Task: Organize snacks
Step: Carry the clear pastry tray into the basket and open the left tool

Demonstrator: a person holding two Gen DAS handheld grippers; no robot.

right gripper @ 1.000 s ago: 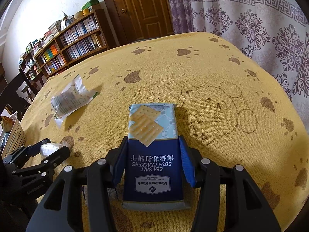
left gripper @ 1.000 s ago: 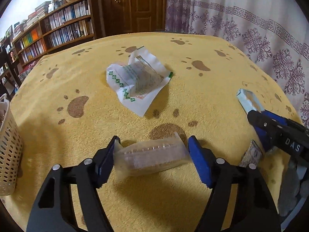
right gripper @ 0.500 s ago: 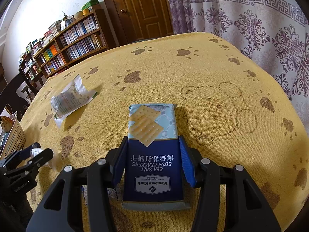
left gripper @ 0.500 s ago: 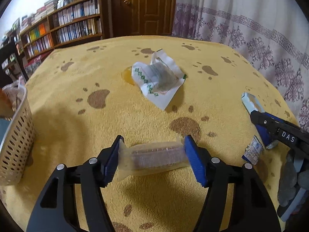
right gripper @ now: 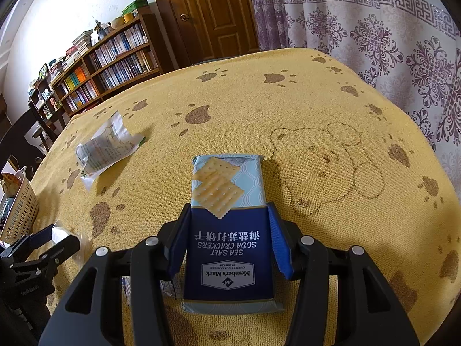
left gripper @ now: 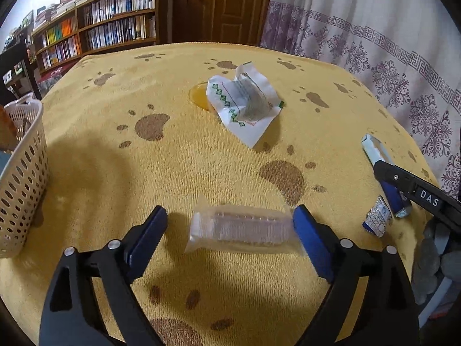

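Where the left wrist view cuts off the basket point(left gripper: 23, 178) at frame left, its contents are unreadable; left gripper point(left gripper: 230, 225) is spread wide and low over the yellow cloth point(left gripper: 144, 173), clear snack pack point(left gripper: 242, 229) lying between the pads, touching only the right pad, white wrapper point(left gripper: 245, 103) further out. Right wrist view: right gripper point(right gripper: 229, 239) level, clamped on the soda cracker pack point(right gripper: 227, 230), which rests on the cloth; small packet point(right gripper: 168, 287) under its left finger mostly hidden.
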